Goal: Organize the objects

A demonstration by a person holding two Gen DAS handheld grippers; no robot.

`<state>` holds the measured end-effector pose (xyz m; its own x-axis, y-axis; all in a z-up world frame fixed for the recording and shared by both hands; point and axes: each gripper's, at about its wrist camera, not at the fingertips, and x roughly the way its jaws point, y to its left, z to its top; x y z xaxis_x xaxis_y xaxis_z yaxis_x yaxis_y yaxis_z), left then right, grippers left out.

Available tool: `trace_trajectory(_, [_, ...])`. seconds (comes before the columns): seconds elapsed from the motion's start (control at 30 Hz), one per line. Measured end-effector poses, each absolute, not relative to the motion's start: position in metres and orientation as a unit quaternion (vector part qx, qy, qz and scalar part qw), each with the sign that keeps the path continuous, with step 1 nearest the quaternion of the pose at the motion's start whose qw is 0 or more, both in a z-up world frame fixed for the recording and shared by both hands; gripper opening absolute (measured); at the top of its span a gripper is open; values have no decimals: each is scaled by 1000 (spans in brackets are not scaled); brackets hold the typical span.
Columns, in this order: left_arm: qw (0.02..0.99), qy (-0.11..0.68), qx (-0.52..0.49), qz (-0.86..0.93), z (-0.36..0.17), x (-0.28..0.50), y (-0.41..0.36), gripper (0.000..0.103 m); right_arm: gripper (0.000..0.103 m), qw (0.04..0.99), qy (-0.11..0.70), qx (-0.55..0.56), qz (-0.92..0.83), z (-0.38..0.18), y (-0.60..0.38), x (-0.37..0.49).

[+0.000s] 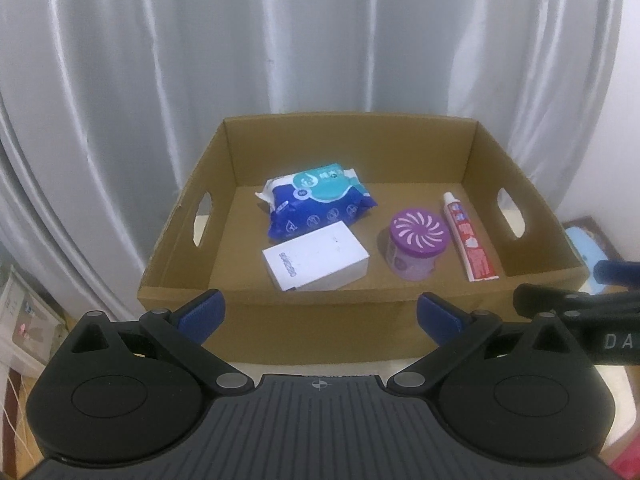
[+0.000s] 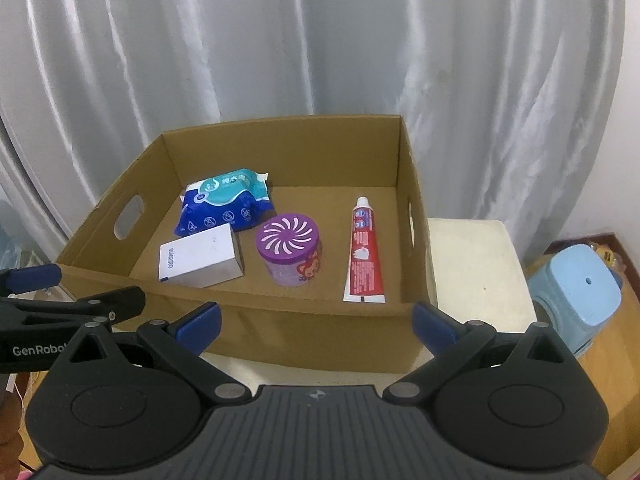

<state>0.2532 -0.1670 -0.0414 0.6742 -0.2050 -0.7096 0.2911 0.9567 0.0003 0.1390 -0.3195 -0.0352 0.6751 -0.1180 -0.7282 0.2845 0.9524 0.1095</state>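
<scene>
An open cardboard box (image 1: 188,216) (image 2: 404,184) holds a blue wipes pack (image 1: 318,200) (image 2: 224,202), a white carton (image 1: 316,262) (image 2: 200,260), a purple-lidded air freshener jar (image 1: 418,244) (image 2: 289,250) and a red toothpaste tube (image 1: 470,238) (image 2: 365,252). My left gripper (image 1: 320,314) is open and empty, just before the box's near wall. My right gripper (image 2: 316,322) is open and empty, also at the near wall. Each gripper shows at the edge of the other's view: the right one (image 1: 592,292), the left one (image 2: 52,292).
The box stands on a cream table (image 2: 476,264) in front of a grey curtain (image 2: 320,60). A light blue stool (image 2: 576,300) stands on the wooden floor at the right. Papers (image 1: 28,320) lie low at the left.
</scene>
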Motion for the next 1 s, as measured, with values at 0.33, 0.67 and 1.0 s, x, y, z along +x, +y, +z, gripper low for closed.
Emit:
trace_trajectory(0.33, [912,385,53,-135,-44,255,-169,103,103,907,390,112,-112,-37,-323,140])
trace_trajectory(0.67, [912,384,52,-136,-43,255,-169,103,103,907,390,114,-112,-36,-323,141])
trace_trajectory(1.0, [913,381,54,-133,-39,254,-167,103,103,907,389,115,-112,-36,-322,140])
